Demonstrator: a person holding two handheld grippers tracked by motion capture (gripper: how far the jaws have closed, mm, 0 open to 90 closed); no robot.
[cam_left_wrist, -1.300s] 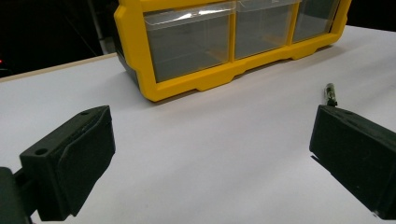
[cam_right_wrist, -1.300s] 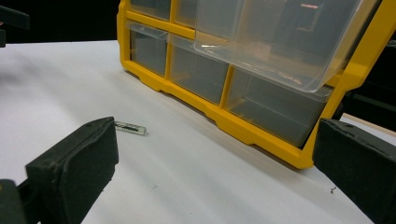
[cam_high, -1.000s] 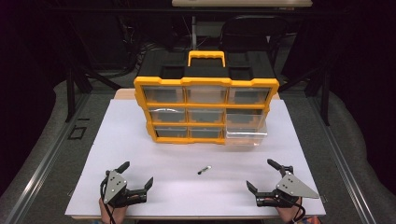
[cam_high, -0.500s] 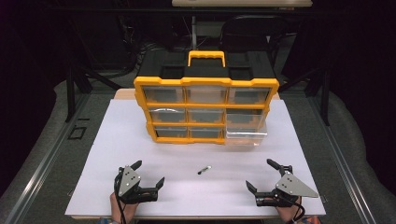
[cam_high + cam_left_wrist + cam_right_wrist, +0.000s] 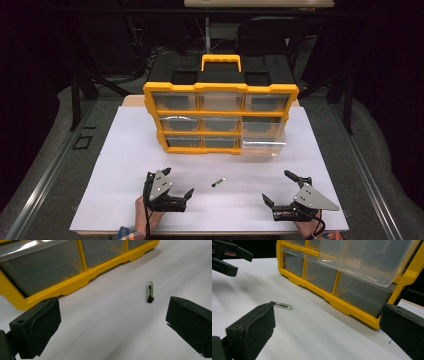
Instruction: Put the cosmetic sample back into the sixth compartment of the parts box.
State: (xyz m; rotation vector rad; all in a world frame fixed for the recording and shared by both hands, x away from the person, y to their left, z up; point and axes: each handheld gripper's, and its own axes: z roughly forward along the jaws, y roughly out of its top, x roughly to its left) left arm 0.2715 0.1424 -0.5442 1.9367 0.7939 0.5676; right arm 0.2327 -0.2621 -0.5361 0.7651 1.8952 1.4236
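Observation:
A small clear tube with a black end [image 5: 218, 181] lies on the white board [image 5: 125, 150], in front of the yellow organizer [image 5: 220, 87]. My left gripper [image 5: 177, 181] stands open just left of the tube, a short way from it and holding nothing. In the left gripper view the tube [image 5: 150, 291] lies ahead and to the right, between the lines of the two jaws of the left gripper [image 5: 112, 315]. My right gripper [image 5: 277, 186] stands open and holds nothing near the board's front right. The right gripper view shows the tube [image 5: 282, 305] by its left jaw tip.
The organizer has clear drawers in three rows. Its middle-right drawer [image 5: 262, 142] is pulled out over the board, also seen as the drawer [image 5: 362, 260] in the right gripper view. The left gripper [image 5: 229, 255] shows far off there. Bare white board lies between the grippers.
My left gripper has moved right and forward toward the tube and turned, still open. The right gripper, the tube and the organizer have stayed put.

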